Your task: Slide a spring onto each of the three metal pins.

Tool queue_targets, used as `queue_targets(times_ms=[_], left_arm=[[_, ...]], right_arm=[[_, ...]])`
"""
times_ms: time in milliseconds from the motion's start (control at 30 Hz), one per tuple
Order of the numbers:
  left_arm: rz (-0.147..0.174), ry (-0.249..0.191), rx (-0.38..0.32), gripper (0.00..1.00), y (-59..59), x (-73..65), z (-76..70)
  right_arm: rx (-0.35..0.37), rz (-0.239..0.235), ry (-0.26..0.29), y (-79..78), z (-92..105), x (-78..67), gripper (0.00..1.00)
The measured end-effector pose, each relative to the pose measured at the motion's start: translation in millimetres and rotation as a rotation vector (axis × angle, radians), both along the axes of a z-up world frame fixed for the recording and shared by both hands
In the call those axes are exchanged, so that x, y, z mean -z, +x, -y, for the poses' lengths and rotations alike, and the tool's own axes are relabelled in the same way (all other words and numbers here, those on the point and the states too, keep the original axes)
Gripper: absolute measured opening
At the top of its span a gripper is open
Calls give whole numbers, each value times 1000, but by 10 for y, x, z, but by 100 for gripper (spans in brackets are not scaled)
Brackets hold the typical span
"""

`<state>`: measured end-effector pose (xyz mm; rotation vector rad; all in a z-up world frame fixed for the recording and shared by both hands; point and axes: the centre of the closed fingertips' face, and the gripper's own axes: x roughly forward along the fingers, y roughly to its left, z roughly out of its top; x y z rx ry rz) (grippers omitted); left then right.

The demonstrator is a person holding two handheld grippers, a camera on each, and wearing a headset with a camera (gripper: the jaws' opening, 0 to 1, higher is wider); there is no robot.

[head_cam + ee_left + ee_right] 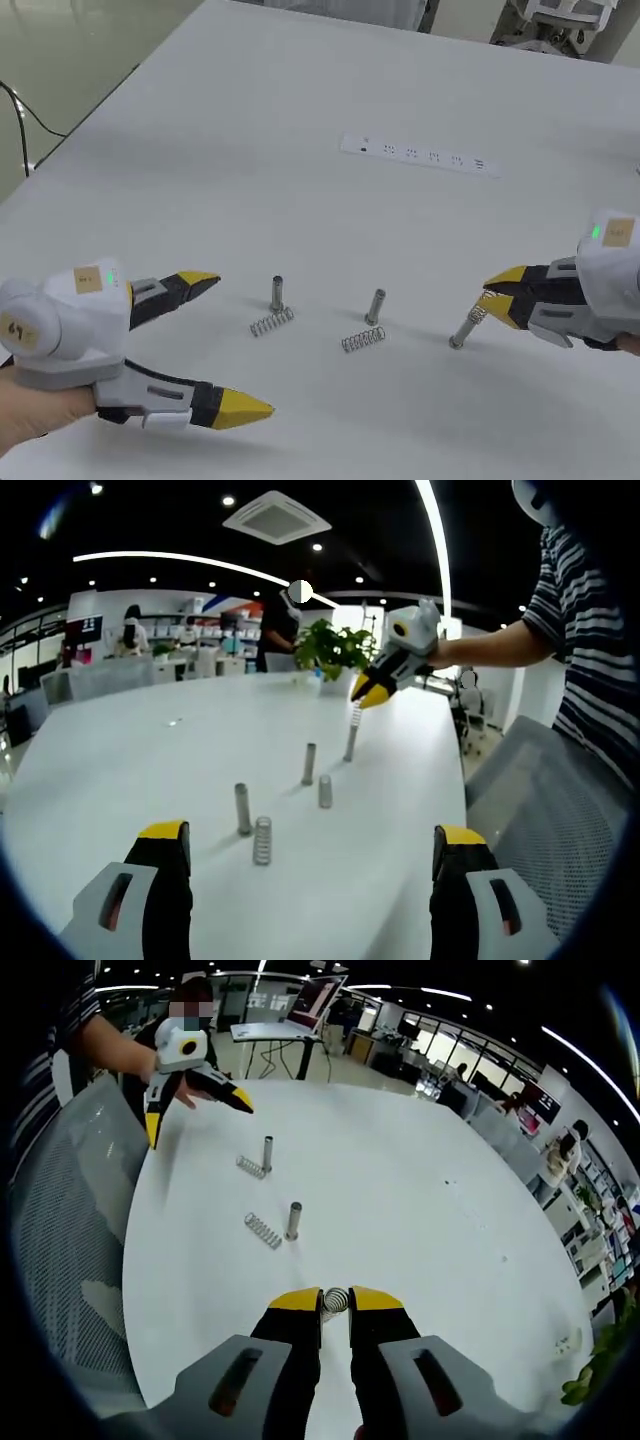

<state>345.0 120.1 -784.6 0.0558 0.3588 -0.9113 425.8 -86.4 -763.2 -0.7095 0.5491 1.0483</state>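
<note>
Three pins on the white bench (300,120); left pin (277,292) and middle pin (376,305) stand upright mid-frame in the head view, with left spring (271,321) and middle spring (362,340) lying flat just beside their bases; third pin (463,332) is tilted, lower end on the bench; right hand-held gripper (490,296) at right edge, jaws pinched on third spring (477,316) at that pin's top end; left hand-held gripper (225,343) lower left, jaws spread wide, well apart from the parts. Surface matte white; white power strip (420,155) upper centre. Room in left gripper view: open-plan office; ceiling vent (277,517) at top; potted plant (335,645) at the bench's far end; grey mesh chair (545,800) at right.
</note>
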Motion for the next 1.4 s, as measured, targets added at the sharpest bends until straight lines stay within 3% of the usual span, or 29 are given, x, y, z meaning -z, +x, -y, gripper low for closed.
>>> queue_targets(times_ms=[333,933,1400], left_arm=[[-5,3,-2,98,-4,2,-9],[-10,4,-13,98,-15,14,-57],[-13,2,-13,98,-2,24,-45]], right_arm=[[13,-21,4,14,5,64,7],[20,-57,-43,50,63,392,7],[62,-100,-21,66,67,563,8]])
